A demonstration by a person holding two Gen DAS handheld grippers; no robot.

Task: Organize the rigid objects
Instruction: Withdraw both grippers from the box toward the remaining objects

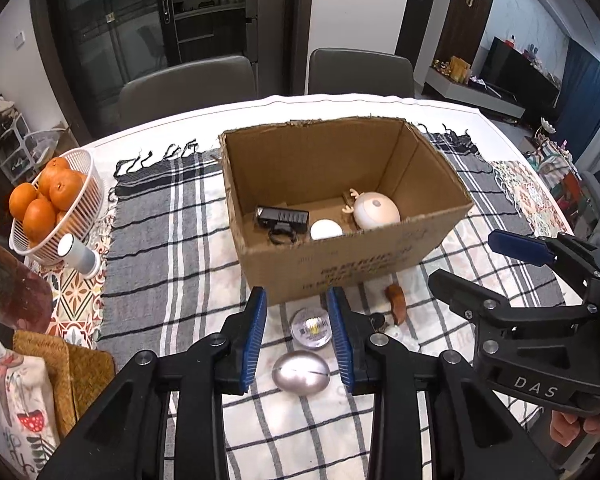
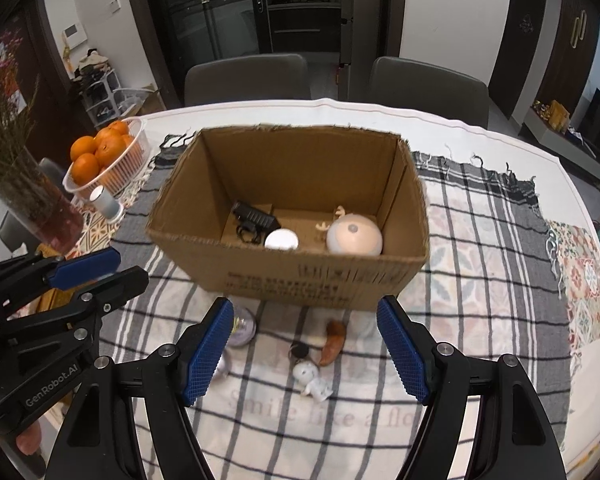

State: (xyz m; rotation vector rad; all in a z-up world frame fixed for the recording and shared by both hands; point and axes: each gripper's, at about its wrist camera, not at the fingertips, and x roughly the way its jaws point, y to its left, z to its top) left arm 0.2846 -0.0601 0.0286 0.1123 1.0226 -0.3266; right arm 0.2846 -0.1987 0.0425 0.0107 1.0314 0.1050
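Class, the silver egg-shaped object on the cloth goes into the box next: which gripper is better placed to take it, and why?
Probably left: the left gripper is open with the silver egg lying right between its fingers. The right gripper frames the small white figure instead.

- The box sits mid-cloth, 2 chairs behind it at 12 o'clock.
- In the box: charger at 9 o'clock, ball in the middle, deer toy at 3 o'clock.
- Before the box at 6 o'clock: jar, with egg nearer; keyring lies at their 3 o'clock.
- Basket of oranges stands off the box at 9 o'clock, tube just before it.
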